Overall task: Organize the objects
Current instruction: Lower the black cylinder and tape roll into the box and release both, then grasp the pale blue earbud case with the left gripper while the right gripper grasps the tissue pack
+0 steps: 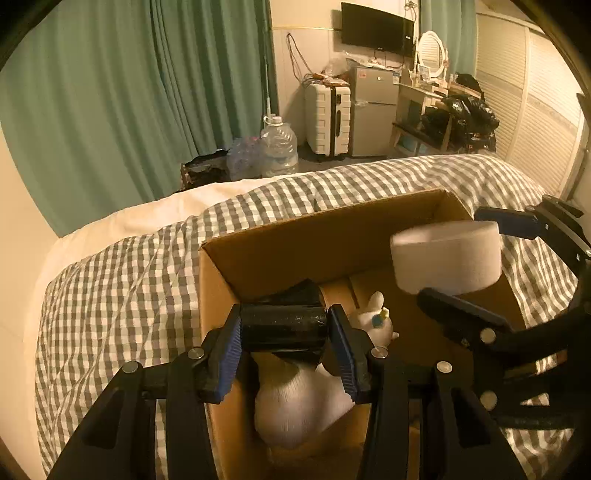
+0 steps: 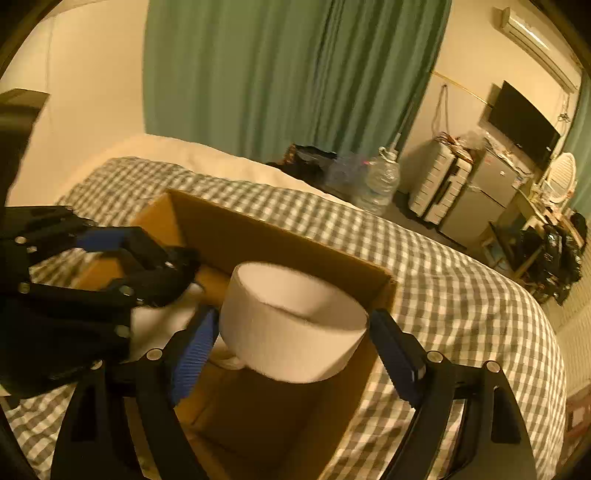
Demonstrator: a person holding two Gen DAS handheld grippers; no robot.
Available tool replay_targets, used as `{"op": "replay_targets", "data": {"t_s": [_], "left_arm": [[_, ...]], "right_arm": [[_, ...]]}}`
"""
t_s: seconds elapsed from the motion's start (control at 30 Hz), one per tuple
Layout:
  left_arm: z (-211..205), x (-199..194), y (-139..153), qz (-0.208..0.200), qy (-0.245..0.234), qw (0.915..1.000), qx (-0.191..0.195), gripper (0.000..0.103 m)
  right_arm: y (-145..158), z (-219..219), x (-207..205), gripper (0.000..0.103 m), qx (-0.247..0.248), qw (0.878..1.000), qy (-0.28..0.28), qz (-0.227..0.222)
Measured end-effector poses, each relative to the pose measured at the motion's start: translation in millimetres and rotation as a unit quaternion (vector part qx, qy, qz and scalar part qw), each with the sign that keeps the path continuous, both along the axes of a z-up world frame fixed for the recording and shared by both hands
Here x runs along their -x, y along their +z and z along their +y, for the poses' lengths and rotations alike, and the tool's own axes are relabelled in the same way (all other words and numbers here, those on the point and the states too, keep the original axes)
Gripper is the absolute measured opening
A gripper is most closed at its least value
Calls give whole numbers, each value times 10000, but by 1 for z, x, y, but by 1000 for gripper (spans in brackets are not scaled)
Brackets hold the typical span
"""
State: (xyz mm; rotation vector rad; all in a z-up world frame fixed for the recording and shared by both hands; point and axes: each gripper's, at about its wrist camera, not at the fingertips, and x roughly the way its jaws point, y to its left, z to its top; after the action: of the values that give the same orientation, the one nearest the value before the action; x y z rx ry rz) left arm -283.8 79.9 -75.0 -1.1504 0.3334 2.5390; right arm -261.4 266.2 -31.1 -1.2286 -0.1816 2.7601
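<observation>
On checked bedding [image 1: 122,280] before green curtains [image 1: 110,92], open cardboard box [image 1: 295,236].

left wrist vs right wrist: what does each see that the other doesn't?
Left wrist only: the black roll clamped in the left claw, the rabbit toy and the white sock in the box.

Right wrist only: the air conditioner high on the wall, and the right claw's pads on both sides of the white roll.

Both: the cardboard box on the checked blanket, the white roll, the green curtain, water jug, suitcase, fridge and TV.
</observation>
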Motion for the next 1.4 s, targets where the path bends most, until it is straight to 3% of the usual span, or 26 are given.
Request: {"op": "replay_targets", "data": {"t_s": [0.03,0.1,0.17,0.23,0.3,0.57,0.83,1.07,1.23,1.4], "left_arm": [[-1,-4,2,-14,-10,10000,-18,51],[-6,-11,9,-38,-32,9999,-119,71],[-13,-18,22,68,27,9998,-195,80],[-21,-27,39,199,22,9993,-330,82],[-25,-39,57,293,6,9986,-445,92],[-41,-96,126,883,76,9950,-465,99],[-54,-150,164,1110,102,9931,-372,101],[-66,-197,148,1104,-35,9933,-340,101],[-75,-215,111,1044,139,9943,-186,101],[-72,-217,58,743,305,9968,5,101]], "right_arm": [[3,-1,-4,89,-17,10000,10,33],[10,-1,-11,92,-55,9999,-3,98],[22,-1,-22,93,-73,9998,-30,154],[35,-2,-32,95,-113,9997,-67,209],[51,-2,-45,96,-171,9994,-93,272],[125,-18,-109,99,-222,9975,-53,672],[162,-53,-162,99,-414,9955,111,848],[151,-73,-202,99,-527,9955,334,712],[113,-78,-208,99,-248,9977,499,387],[56,-79,-201,99,-74,9984,549,-101]]}}
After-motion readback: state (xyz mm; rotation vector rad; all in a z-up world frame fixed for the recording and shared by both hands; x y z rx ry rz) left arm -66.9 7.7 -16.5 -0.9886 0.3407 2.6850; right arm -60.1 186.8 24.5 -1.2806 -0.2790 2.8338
